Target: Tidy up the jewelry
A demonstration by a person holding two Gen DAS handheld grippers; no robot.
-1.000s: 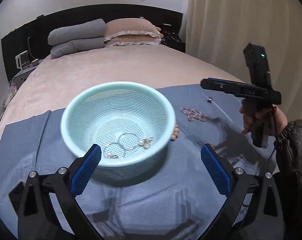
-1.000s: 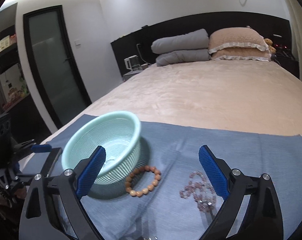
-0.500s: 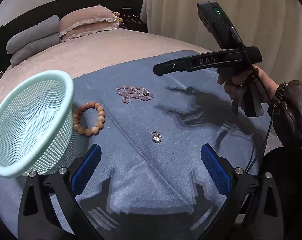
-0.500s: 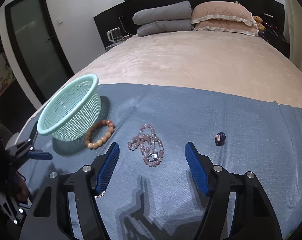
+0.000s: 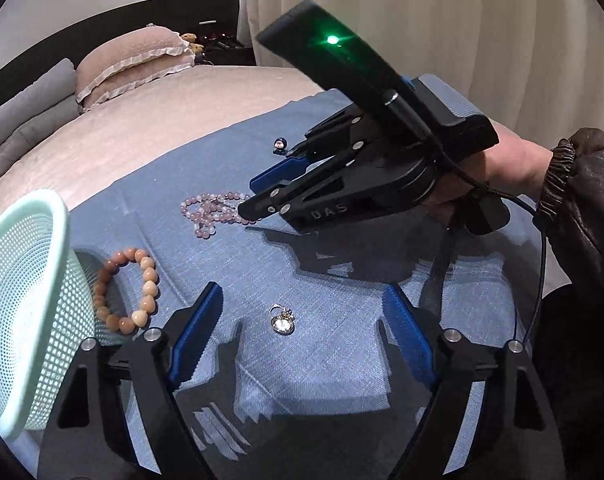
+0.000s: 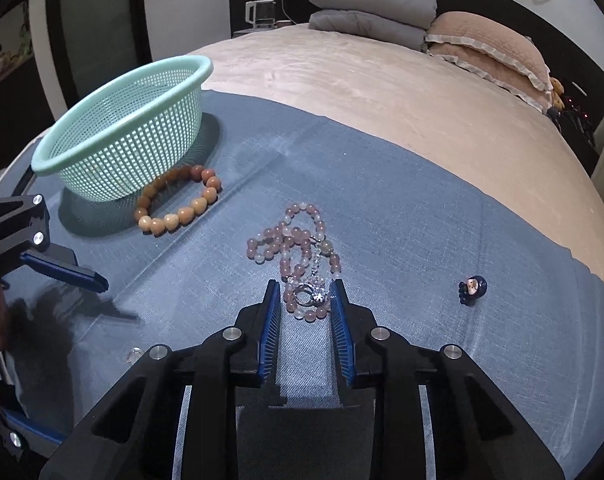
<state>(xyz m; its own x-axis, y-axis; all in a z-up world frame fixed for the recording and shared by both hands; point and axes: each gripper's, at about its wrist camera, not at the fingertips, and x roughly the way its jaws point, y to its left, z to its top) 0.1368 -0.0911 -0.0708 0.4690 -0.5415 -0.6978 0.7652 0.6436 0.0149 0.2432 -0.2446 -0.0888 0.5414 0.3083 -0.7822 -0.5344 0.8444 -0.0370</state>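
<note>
On the blue cloth (image 5: 341, 380) lies a small crystal pendant (image 5: 282, 322), between the spread fingers of my left gripper (image 5: 302, 320). Its jaws are closing and the pads are clear of the pendant. My right gripper (image 6: 305, 300) is low over the near end of a pink bead necklace (image 6: 298, 252) that carries a silver ring. Its jaws are closing, with the beads and ring between the pads and a slight gap still showing. The left wrist view has the right gripper (image 5: 250, 200) tipped down at the pink bead necklace (image 5: 210, 216).
A mint mesh basket (image 6: 134, 148) stands at the left, with an orange bead bracelet (image 6: 182, 214) against its foot. A tiny dark blue figurine (image 6: 471, 288) sits to the right of the necklace. Pillows and folded blankets lie at the bed's far end. A hand in a dark sleeve (image 5: 573, 200) holds the right gripper.
The left view swung right from the basket to the pendant, and its jaws narrowed a little. The right gripper dropped onto the pink necklace while its jaws closed in from wide to narrow.
</note>
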